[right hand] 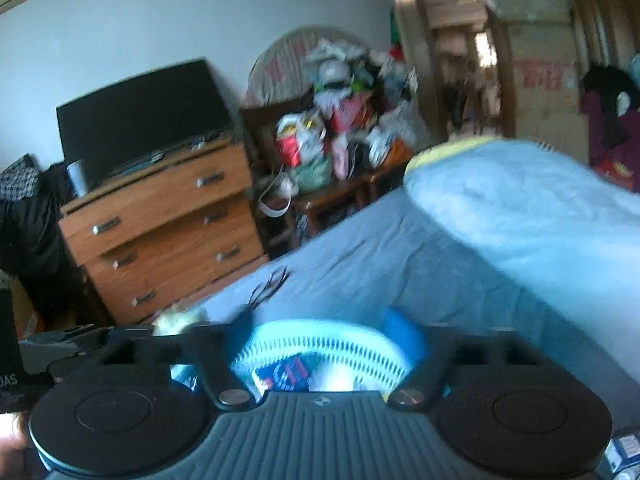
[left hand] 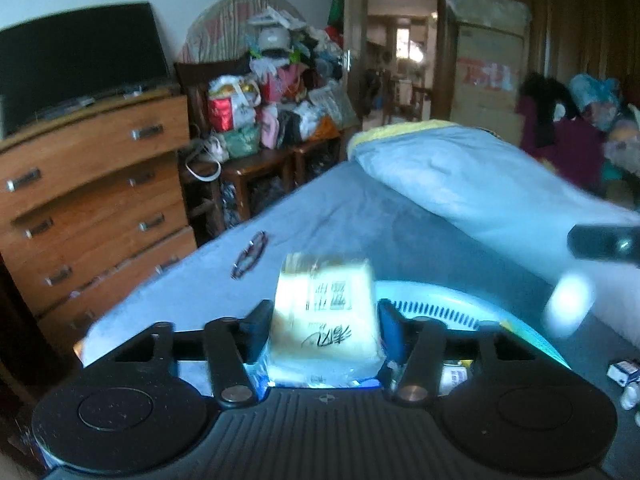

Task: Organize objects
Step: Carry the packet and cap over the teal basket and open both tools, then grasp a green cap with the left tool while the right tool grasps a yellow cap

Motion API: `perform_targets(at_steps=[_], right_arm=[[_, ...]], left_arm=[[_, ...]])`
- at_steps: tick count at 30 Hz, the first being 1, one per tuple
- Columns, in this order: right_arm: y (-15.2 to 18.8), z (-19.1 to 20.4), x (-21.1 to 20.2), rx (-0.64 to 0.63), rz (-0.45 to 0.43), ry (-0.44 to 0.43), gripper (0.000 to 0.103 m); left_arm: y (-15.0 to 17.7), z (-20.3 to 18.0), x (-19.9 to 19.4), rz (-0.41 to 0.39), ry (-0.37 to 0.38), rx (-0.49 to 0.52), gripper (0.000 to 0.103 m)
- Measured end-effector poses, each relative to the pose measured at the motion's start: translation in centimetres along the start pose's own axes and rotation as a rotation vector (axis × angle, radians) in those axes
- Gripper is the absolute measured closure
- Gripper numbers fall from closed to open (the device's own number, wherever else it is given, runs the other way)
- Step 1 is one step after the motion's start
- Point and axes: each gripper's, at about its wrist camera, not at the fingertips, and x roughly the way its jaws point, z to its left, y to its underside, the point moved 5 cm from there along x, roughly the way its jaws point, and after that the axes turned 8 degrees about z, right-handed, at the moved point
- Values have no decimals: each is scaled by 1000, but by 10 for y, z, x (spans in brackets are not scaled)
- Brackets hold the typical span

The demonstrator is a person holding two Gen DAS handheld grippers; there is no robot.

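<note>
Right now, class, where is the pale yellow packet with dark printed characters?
In the left wrist view the pale yellow packet sits low at centre, clamped between the left gripper's fingers, above the light blue slotted basket on the bed.

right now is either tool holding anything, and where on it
The left tool grips a pale yellow packet by its two side edges, near its lower half, above the blue basket. The right tool is open and holds nothing.
</note>
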Motion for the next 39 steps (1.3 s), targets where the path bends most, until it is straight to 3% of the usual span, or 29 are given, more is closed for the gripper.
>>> perform_targets(at_steps=[3,8,12,15,17,21,25,30,31,32,35,39], right_arm=[[0,-4,-15,7,-36,-7,16],[34,-30,-67,26,-127,48,16],[125,-87,-105,81,-145,210,18],[200,-154,-123,168,-61,344,25],[246,-205,-134,223,-4,476,30],[301,-289,-126,265,102,638,41],[321,-333,-90,203,184,688,42],[303,-361,-60,234,177,674,44],[302,-367,-59,248,175,664,47],[299,-371,-57,263,172,656,61],[294,-370,-64,296,149,642,61],[307,-348,-108,353,90,622,61]], left_arm=[[-3,-4,-12,-36,-15,2,23],[-7,-21,-35,-86,19,10,22],[1,-65,-55,-139,136,60,21],[17,-121,-64,-153,250,141,21],[35,-162,-64,-141,332,196,19],[81,-235,-39,-62,425,314,19],[113,-280,-10,12,463,383,20],[131,-315,13,43,497,416,20],[134,-321,18,46,503,426,21],[135,-330,22,52,509,435,21],[147,-355,34,67,541,454,24],[163,-391,48,51,598,503,26]])
